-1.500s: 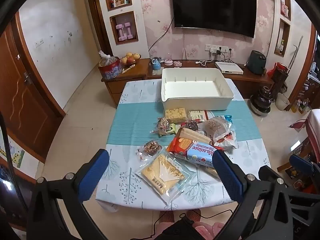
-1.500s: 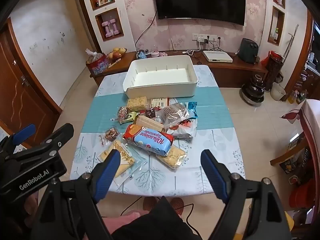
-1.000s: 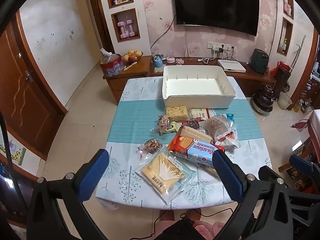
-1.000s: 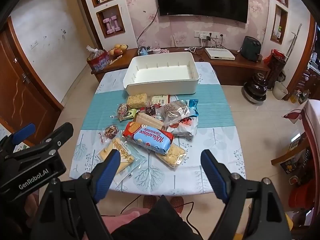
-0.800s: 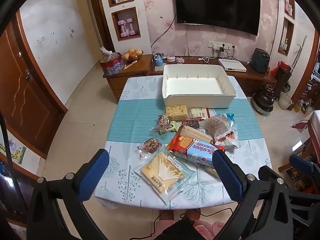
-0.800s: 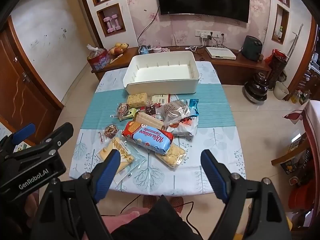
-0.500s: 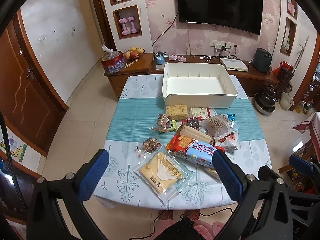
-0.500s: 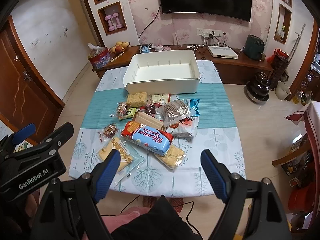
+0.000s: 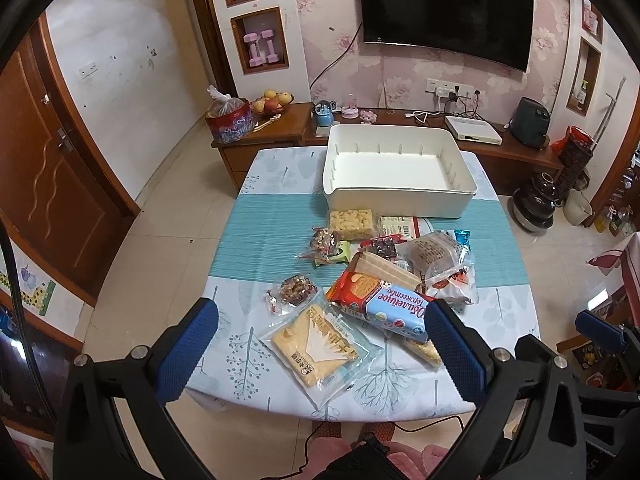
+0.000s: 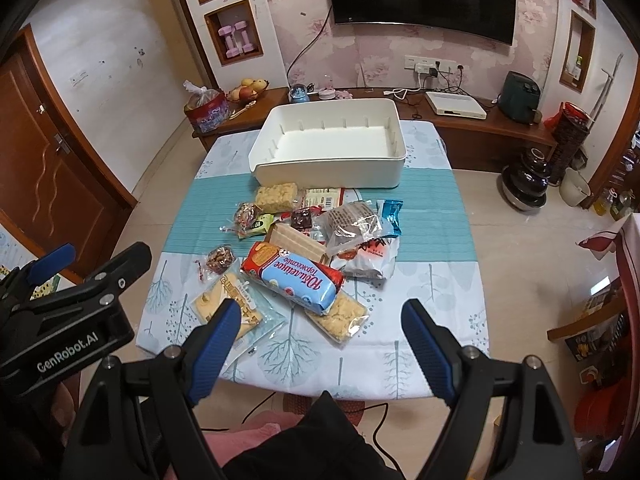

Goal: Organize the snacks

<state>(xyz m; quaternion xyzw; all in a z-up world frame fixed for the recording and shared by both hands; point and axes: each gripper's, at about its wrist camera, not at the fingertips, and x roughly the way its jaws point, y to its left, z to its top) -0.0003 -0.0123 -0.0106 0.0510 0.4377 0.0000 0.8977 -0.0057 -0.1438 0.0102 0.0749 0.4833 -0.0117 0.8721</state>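
Currently at the start of the sequence, judging by the layout: white storage bin at the far end of the surface, interior bare, no snack inside.

All snacks outside the bin, in a loose pile between the bin and the near edge:
- red-and-blue biscuit pack, lying across the pile, resting partly on the wafer pack.
- clear bag of yellow cake, flat, nearest the left gripper.
- puffed rice bar, just beside the bin's front wall.
- clear bag of brown bread, on top of a red-and-white packet.
- small wrapped nut candy, apart from the pile on its left side.
- crispy snack bar, partly under the biscuit pack.

Left gripper: released, jaws spread wide, nothing between them, hovering above the near edge.
Right gripper: released, jaws spread wide, nothing between them, likewise above the near edge and short of the pile.

Done: nothing visible. Remaining, by estimate: every packet to be lifted and set into the bin. Top-lying biscuit pack or the isolated cake bag probably the easiest first picks.
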